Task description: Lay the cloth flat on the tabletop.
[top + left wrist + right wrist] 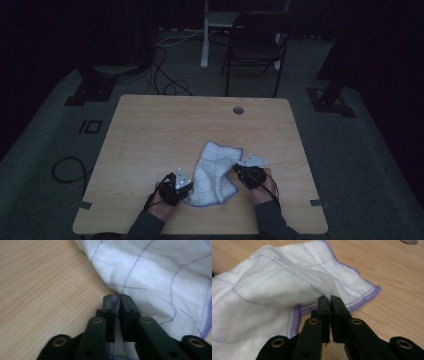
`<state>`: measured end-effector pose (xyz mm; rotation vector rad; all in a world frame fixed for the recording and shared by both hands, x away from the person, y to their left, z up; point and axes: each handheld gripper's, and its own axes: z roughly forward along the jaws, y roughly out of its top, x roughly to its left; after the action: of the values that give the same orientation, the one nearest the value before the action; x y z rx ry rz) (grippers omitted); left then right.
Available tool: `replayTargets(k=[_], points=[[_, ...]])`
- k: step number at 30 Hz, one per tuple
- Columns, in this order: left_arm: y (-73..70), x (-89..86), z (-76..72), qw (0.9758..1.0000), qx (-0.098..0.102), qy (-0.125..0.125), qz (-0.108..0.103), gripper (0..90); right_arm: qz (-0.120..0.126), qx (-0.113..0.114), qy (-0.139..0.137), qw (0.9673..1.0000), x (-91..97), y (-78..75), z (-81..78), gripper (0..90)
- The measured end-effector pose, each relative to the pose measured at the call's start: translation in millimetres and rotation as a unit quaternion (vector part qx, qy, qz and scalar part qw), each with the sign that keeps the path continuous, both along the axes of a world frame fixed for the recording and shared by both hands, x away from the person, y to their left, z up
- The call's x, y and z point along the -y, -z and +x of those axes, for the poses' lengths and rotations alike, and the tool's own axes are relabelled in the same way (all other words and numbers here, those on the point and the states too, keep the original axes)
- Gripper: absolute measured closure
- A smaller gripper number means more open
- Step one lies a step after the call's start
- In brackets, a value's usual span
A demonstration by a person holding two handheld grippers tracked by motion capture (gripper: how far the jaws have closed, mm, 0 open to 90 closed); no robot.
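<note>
**Both grippers pinched on a soft cloth, near table edge**

Black jaws first: left gripper [117, 298] is pressed together on a thin fold of the white cloth [160, 282] at its near-left edge; fabric shows between the pads. Right gripper [329, 300] likewise nips a raised ridge of the cloth [274, 287], jaws almost touching, top layer tented up off the layer below.

Cloth [216, 172] lies crumpled on the wooden table [165, 125], towards the person's side, between left gripper [176, 186] and right gripper [250, 172].

Handling, my read: light, limp, thin weave with purple hem, not fragile. It will sag and drape when raised and could slip from a shallow pinch. Best holds are the hemmed edges or corners, well apart, so it spreads flat.

Room: broad bare tabletop ahead and to both sides. Near table edge sits close behind the hands. Cable hole [238, 110] lies well beyond, as does the chair [255, 42].
</note>
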<state>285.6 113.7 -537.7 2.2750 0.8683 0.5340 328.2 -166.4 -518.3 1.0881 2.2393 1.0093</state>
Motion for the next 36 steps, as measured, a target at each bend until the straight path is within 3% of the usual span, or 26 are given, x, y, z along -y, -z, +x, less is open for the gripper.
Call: replayTargets(k=[6, 12, 16, 20, 23, 26, 29, 32, 36], points=[[-1.2, -11.8, 8.1, 0.9987, 0.003, -0.049, 0.013, 88.0, 0.001, 0.000, 0.025, 0.9997, 17.9, -3.4, -0.3, 88.0], [-2.2, -28.2, 15.6, 0.9948, -0.003, -0.101, 0.009, 88.1, -0.002, -0.003, 0.040, 0.9992, 32.2, -3.2, -2.3, 88.0], [-2.9, -29.9, 16.3, 0.9932, -0.006, -0.115, 0.011, 88.1, -0.001, -0.002, 0.047, 0.9989, 37.6, -4.7, -4.5, 88.0], [-3.3, -30.1, 16.3, 0.9928, -0.008, -0.119, 0.008, 87.0, -0.004, -0.009, 0.046, 0.9989, 37.9, -3.8, -5.2, 86.5], [-4.0, -32.9, 16.5, 0.9928, -0.012, -0.119, -0.009, 80.5, -0.003, -0.024, 0.046, 0.9986, 37.6, -1.3, -4.3, 69.5], [-7.3, -30.4, 17.7, 0.9936, -0.006, -0.111, -0.020, 75.7, 0.005, -0.024, 0.047, 0.9986, 36.9, -1.1, -6.3, 62.3], [-9.5, -22.0, 21.3, 0.9949, 0.002, -0.099, -0.017, 73.5, 0.002, -0.025, 0.041, 0.9988, 30.6, 1.0, -7.1, 56.6], [-11.2, -13.6, 28.5, 0.9954, 0.011, -0.094, -0.014, 73.2, -0.026, -0.029, 0.046, 0.9982, 20.9, 7.7, -3.9, 53.8], [-8.6, -6.6, 40.7, 0.9961, 0.004, -0.088, -0.008, 73.9, -0.080, -0.027, 0.047, 0.9953, 10.2, 16.3, -1.9, 49.3]])
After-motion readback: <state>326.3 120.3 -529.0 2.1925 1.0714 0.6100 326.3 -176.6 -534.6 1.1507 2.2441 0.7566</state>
